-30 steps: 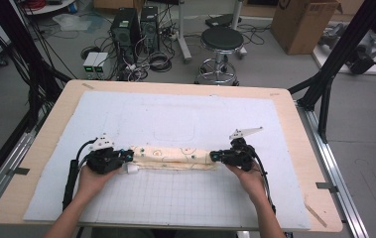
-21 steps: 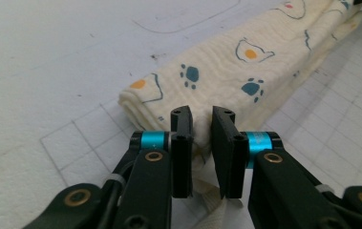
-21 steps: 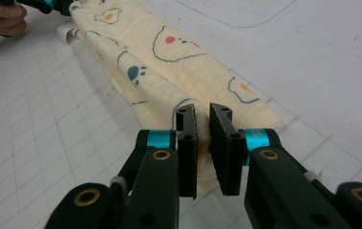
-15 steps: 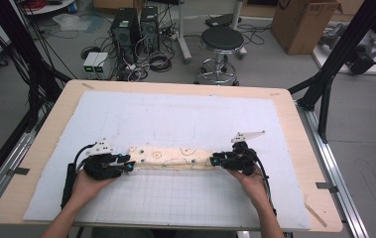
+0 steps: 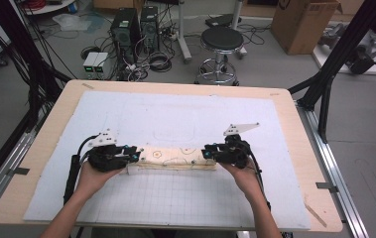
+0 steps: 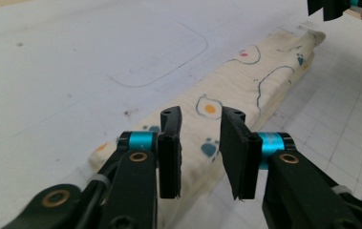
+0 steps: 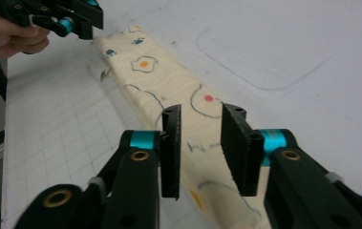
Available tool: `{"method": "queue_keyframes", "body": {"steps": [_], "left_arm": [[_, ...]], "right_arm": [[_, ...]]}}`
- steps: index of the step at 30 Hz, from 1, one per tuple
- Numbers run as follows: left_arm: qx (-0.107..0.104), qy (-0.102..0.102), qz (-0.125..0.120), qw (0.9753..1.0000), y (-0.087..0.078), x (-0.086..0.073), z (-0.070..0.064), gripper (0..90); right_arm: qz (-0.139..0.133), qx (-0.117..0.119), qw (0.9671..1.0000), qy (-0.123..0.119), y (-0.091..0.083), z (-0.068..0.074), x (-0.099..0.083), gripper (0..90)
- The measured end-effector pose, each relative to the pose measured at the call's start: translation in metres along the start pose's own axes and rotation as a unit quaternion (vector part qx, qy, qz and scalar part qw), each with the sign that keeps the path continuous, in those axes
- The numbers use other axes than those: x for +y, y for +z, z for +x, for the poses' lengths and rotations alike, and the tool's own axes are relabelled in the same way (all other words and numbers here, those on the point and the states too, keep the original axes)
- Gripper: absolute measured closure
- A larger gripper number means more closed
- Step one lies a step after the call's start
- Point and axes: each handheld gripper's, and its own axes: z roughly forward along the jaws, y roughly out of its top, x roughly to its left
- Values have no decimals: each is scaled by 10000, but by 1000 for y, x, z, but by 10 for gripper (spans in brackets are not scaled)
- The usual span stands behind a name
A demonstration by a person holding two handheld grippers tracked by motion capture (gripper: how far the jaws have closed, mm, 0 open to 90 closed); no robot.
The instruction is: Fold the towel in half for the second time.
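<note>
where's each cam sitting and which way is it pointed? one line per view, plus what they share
High view: above the person's edge of the table, looking forward and down; both forearms, left gripper and right gripper at the ends of the folded cloth.
Left gripper view: on the left gripper, looking along the cloth; jaws apart.
Right gripper view: on the right gripper, looking along the cloth toward the other hand; jaws apart.
Shared: all show the cloth.

No legible txt, labels or nos. anywhere.

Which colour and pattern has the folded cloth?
Cream cloth with fried eggs and blue paw prints; right gripper view.
</note>
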Motion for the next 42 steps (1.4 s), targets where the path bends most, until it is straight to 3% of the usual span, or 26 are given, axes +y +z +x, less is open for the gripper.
{"method": "queue_keyframes", "body": {"steps": [5, 13, 21, 32, 39, 42], "left_arm": [[-143, 78, 138, 9998, 21, 9, -6, 828], [-187, 110, 459, 9987, 48, 9, -11, 853], [-151, 227, 760, 9967, 59, 3, -15, 858], [10, 411, 1034, 9938, 55, -3, -11, 840], [86, 375, 1019, 9941, 46, -6, -4, 812], [131, 353, 999, 9943, 42, -7, -1, 760]], "right_arm": [[164, 210, 9996, -107, 18, 5, 12, 834], [437, 467, 9978, -172, 53, 11, 21, 864], [910, 522, 9943, -209, 76, 16, 15, 874], [1229, 338, 9911, -378, 80, 12, 3, 874], [1223, 157, 9912, -474, 67, 8, -4, 865], [1178, 54, 9918, -501, 59, 4, -8, 848]]}}
